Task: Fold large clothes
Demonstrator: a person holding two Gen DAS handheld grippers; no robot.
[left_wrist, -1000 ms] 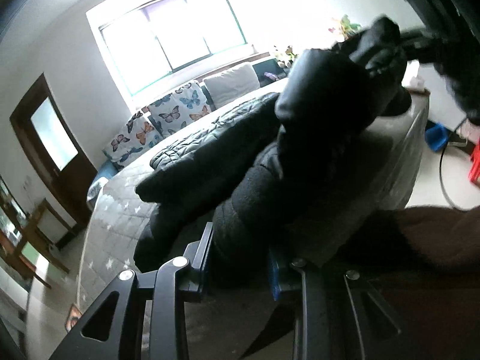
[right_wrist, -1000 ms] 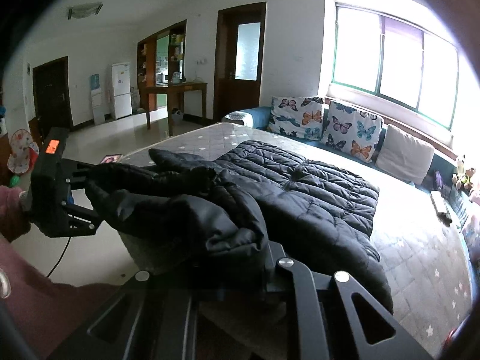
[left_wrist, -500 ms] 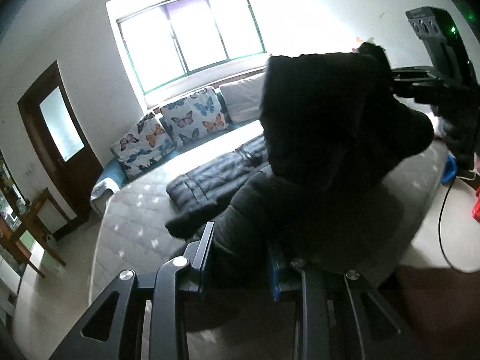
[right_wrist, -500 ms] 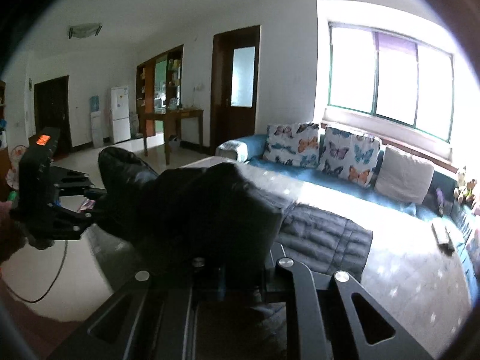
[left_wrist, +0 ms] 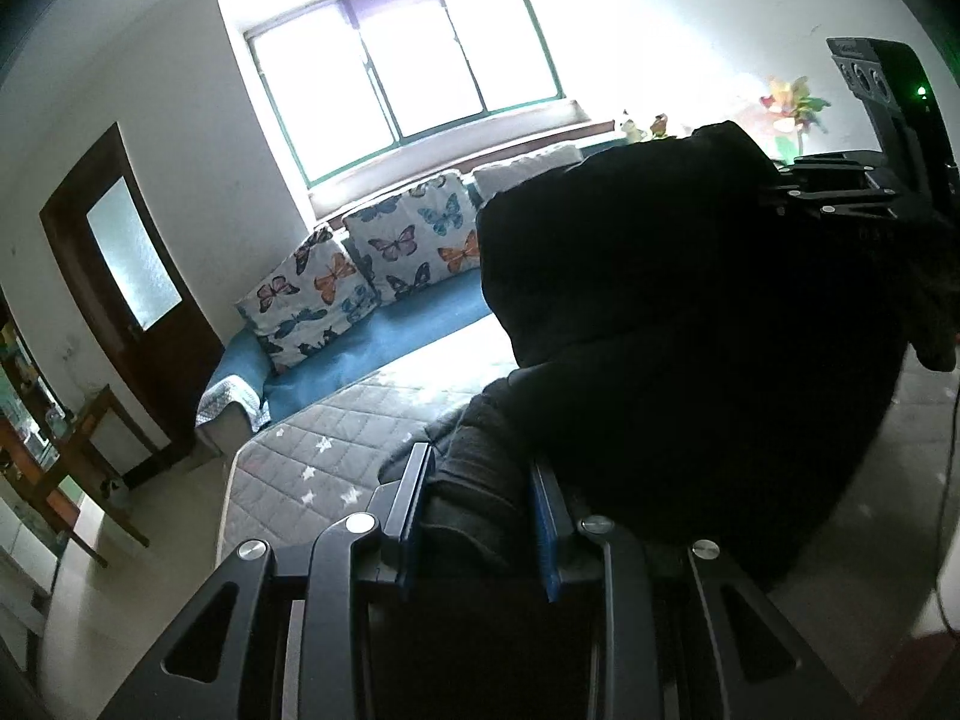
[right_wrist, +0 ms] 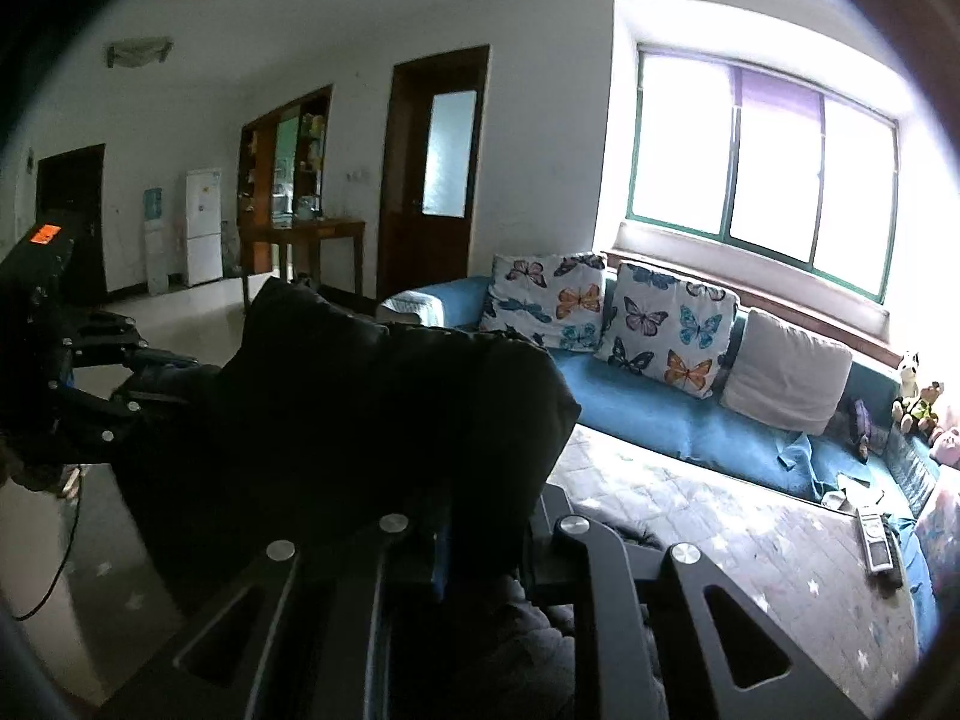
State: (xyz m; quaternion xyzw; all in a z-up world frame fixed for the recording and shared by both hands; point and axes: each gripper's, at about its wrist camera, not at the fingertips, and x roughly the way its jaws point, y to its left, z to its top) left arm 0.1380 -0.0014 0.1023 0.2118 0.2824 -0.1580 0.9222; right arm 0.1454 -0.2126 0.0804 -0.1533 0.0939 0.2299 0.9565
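A large black quilted jacket (left_wrist: pixel 690 330) hangs in the air between my two grippers, above the grey starred mattress (left_wrist: pixel 312 456). My left gripper (left_wrist: pixel 480 498) is shut on a fold of it. My right gripper (right_wrist: pixel 486 534) is shut on another fold of the jacket (right_wrist: pixel 372 420). In the left wrist view the right gripper (left_wrist: pixel 774 192) shows at the upper right, on the jacket's top edge. In the right wrist view the left gripper (right_wrist: pixel 180 372) shows at the left, on the jacket's far end. The jacket's lower part is hidden behind the fingers.
A blue sofa (right_wrist: pixel 660 420) with butterfly cushions (right_wrist: pixel 666 330) and a grey cushion runs under the window. A remote (right_wrist: pixel 876 546) lies on the mattress (right_wrist: pixel 720 510) at the right. A brown door (left_wrist: pixel 120 300) and a wooden table (left_wrist: pixel 78 468) stand at the left. A cable (left_wrist: pixel 948 480) trails over the floor.
Both grippers have risen and lifted the jacket off the mattress, from spread out to hanging bunched in the air. Both views have tilted up toward the window and sofa.
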